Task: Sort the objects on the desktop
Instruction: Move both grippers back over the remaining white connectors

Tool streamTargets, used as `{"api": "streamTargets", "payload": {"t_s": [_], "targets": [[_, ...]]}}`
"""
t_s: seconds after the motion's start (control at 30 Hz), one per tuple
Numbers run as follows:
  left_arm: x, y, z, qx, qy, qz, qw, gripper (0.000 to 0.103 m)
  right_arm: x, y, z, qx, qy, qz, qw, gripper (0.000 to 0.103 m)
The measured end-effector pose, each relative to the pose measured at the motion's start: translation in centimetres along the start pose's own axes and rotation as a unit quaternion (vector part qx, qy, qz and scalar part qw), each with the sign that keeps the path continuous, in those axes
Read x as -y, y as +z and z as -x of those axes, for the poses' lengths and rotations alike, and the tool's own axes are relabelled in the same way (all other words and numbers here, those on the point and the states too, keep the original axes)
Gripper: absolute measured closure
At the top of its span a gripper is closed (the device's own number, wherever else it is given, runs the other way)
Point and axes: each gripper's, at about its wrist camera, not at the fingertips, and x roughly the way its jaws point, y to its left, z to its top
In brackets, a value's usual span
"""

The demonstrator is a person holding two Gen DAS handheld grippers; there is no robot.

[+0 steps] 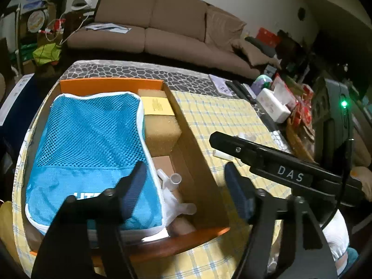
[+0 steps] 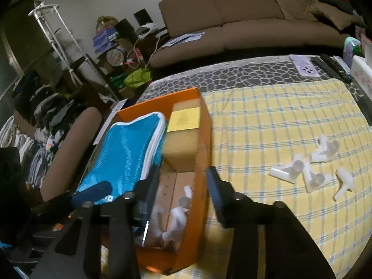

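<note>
Right now you are holding both grippers over the orange box (image 1: 111, 84), and neither one is pinching anything. Your left gripper (image 1: 184, 187) is hanging with its fingers spread wide, the left finger over the blue mesh pouch (image 1: 93, 144) and the right finger (image 1: 239, 193) over the box's right wall. Your right gripper (image 2: 182, 187) is also standing spread apart, its fingers straddling the right wall of the box in the right wrist view, and it is appearing in the left wrist view as a black bar marked DAS at about three o'clock.

Inside the box, the pouch is filling the left side. A tan sponge block (image 1: 161, 127) with a yellow label (image 1: 157, 105) is sitting at the pouch's two o'clock, against the far right corner. White plastic pipe fittings (image 1: 173, 186) are lying in the near right part of the box, just beside the pouch's white edge; in the right wrist view these fittings are looking blurred.

More white pipe connectors (image 2: 311, 169) are lying loose on the yellow checked cloth (image 2: 267, 125), at about three o'clock from the box and well apart from it. Several are touching one another in a small cluster. Remote controls (image 2: 332, 67) are resting at the far right edge of the table, near one o'clock.
</note>
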Motion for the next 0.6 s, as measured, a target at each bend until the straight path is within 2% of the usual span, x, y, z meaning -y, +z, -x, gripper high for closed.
{"api": "streamTargets", "payload": {"t_s": [0.1, 0.17, 0.2, 0.27, 0.43, 0.6], "targets": [[1.0, -0.1, -0.2, 0.003, -0.005, -0.012, 0.9999, 0.016, 1.1, 0.1, 0.8, 0.012, -0.014, -0.001, 1.0, 0.033], [1.8, -0.1, -0.4, 0.004, -0.012, -0.02, 0.9997, 0.009, 2.1, 0.2, 1.4, 0.021, -0.024, -0.003, 0.999, 0.016], [2.2, -0.1, -0.5, 0.004, -0.016, -0.023, 0.9996, 0.005, 2.5, 0.1, 1.7, 0.025, -0.026, -0.004, 0.999, 0.015], [3.1, -0.2, -0.9, 0.0, -0.029, -0.027, 0.9992, 0.003, 3.8, 0.1, 2.4, 0.033, -0.042, -0.006, 0.999, 0.014], [5.2, -0.8, -2.0, -0.011, -0.036, -0.044, 0.9983, 0.003, 7.0, -0.3, 3.8, 0.044, -0.094, -0.012, 0.995, 0.011], [7.9, -1.4, -2.7, -0.01, -0.044, -0.073, 0.9963, 0.003, 11.8, -0.6, 5.8, 0.059, -0.118, -0.057, 0.99, 0.011]]}}
